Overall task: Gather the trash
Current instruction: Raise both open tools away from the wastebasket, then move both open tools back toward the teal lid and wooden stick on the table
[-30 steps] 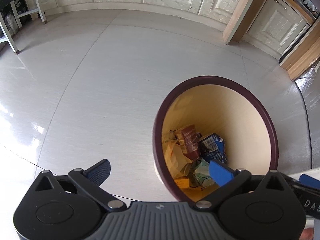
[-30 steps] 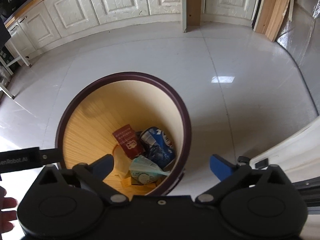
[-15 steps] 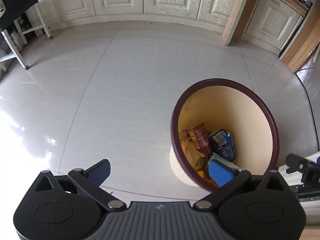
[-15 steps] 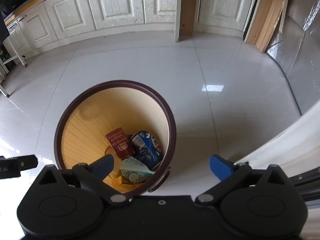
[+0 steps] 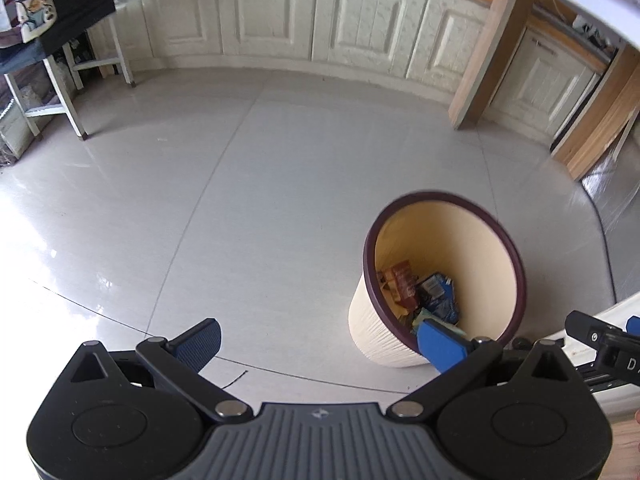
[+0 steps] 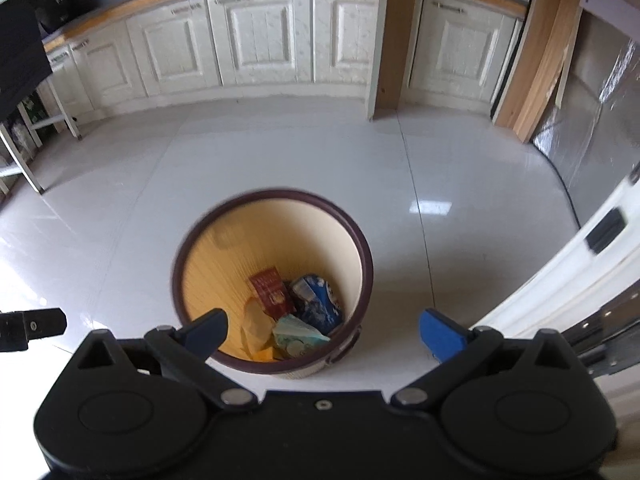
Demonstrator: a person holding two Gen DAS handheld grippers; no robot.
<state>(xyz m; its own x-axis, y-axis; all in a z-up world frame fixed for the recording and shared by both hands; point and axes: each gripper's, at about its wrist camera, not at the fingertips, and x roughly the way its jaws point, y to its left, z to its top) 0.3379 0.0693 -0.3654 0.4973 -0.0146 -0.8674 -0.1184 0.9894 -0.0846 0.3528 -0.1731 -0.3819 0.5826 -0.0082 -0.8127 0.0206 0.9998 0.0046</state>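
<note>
A cream waste bin with a dark maroon rim (image 5: 472, 200) stands on the tiled floor; it also shows in the right wrist view (image 6: 276, 194). Inside lie a red packet (image 6: 272, 290), a blue wrapper (image 6: 318, 304), a pale green packet (image 6: 298, 334) and yellow scraps. My left gripper (image 5: 320, 342) is open and empty, high above the floor to the bin's left. My right gripper (image 6: 324, 328) is open and empty, high above the bin's near edge.
Cream cabinet doors (image 5: 276, 12) line the far wall, with a wooden post (image 6: 386, 36) in front. A white metal rack (image 5: 68, 92) stands at the far left. A white appliance edge (image 6: 580, 264) is at the right. A cable (image 5: 604, 248) runs along the floor.
Both grippers have risen and drawn back from the bin, which looks smaller and farther now. More of the cabinets has come into view. Both stay open and empty.
</note>
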